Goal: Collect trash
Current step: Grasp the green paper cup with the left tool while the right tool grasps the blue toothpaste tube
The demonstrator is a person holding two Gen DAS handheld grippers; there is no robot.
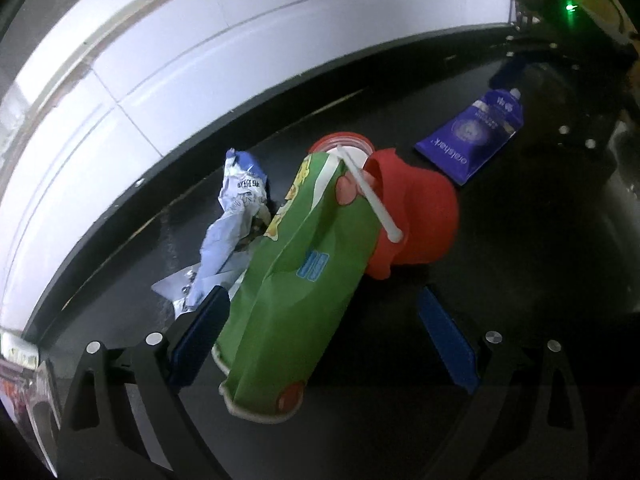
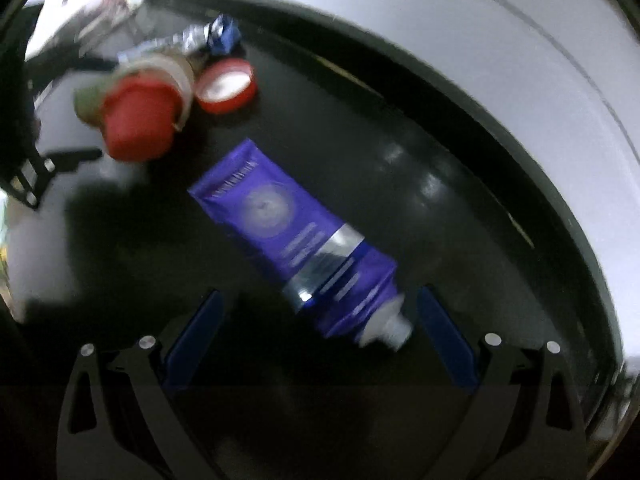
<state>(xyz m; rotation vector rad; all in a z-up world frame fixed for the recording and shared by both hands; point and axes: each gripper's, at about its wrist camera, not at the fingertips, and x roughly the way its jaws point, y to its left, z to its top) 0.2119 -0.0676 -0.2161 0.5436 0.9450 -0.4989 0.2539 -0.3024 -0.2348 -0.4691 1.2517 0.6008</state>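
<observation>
A crushed green paper cup (image 1: 296, 280) with a white straw (image 1: 376, 204) lies between the fingers of my left gripper (image 1: 320, 336), which is open. Its left pad (image 1: 200, 328) is next to the cup and the right pad stands apart from it. A red cup (image 1: 416, 216) lies on its side behind the green one, with a red lid (image 1: 342, 142) and a crumpled blue-white wrapper (image 1: 236, 216) nearby. My right gripper (image 2: 320, 336) is open around the cap end of a purple tube (image 2: 296, 232), blurred, which also shows in the left wrist view as the tube (image 1: 472, 136).
Everything lies on a black tabletop (image 1: 520, 260) whose far edge runs along a white surface (image 1: 160, 60). The right wrist view shows the red cup (image 2: 136, 120), the lid (image 2: 226, 86) and the wrapper (image 2: 204, 36) at upper left.
</observation>
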